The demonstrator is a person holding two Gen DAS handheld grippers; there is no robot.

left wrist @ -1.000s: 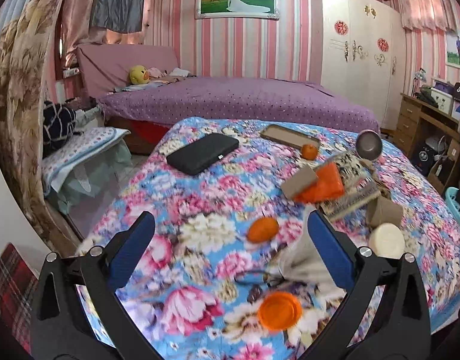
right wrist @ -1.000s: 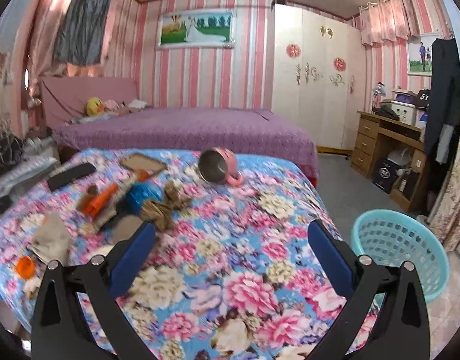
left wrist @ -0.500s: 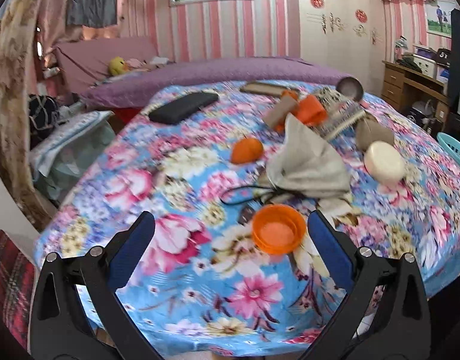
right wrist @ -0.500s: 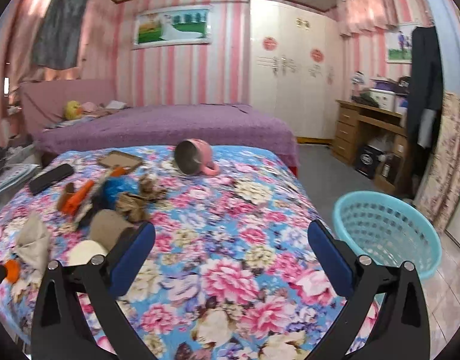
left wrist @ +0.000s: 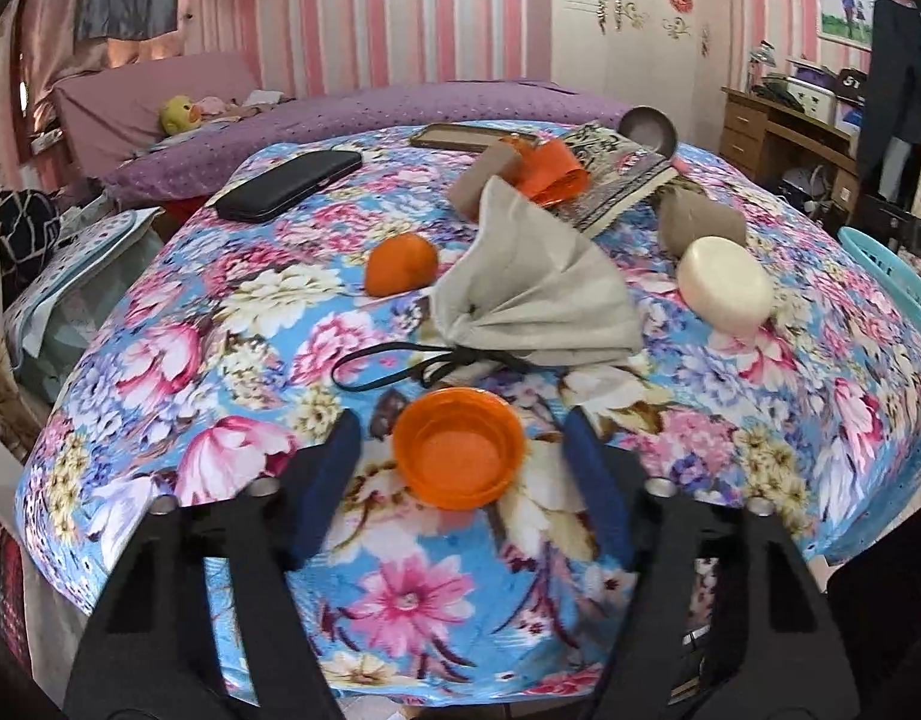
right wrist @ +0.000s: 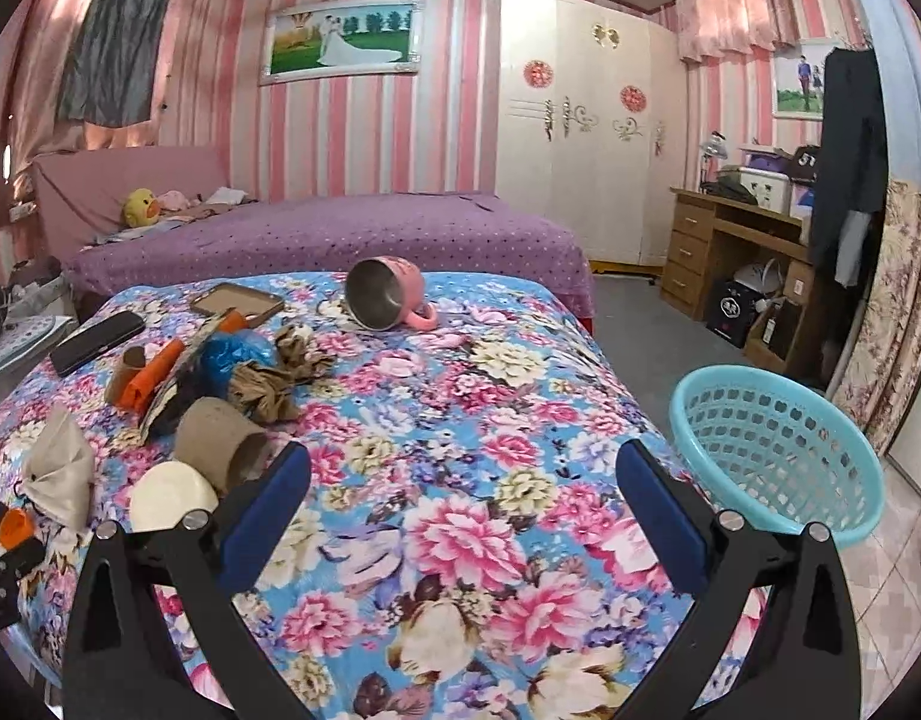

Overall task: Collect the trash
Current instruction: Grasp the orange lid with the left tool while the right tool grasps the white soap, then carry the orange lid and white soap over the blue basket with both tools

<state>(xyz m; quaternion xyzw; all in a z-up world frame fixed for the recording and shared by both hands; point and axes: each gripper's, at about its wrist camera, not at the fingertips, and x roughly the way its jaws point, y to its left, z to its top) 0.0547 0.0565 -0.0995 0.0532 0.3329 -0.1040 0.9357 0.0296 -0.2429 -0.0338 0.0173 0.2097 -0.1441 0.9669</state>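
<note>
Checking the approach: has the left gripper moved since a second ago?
Yes. The left gripper has come forward and down toward the floral bedspread; its open jaws now flank the round orange plastic lid, which earlier lay well ahead.

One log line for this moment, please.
left claw: open, straddling orange cap | right claw: open, empty | basket: floor

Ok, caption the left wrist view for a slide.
Left gripper open around an orange lid on the floral bedspread.

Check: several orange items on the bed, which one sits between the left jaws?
The orange lid, open side up, lies between the left gripper jaws. The round orange fruit and the orange packet lie farther back.
</note>
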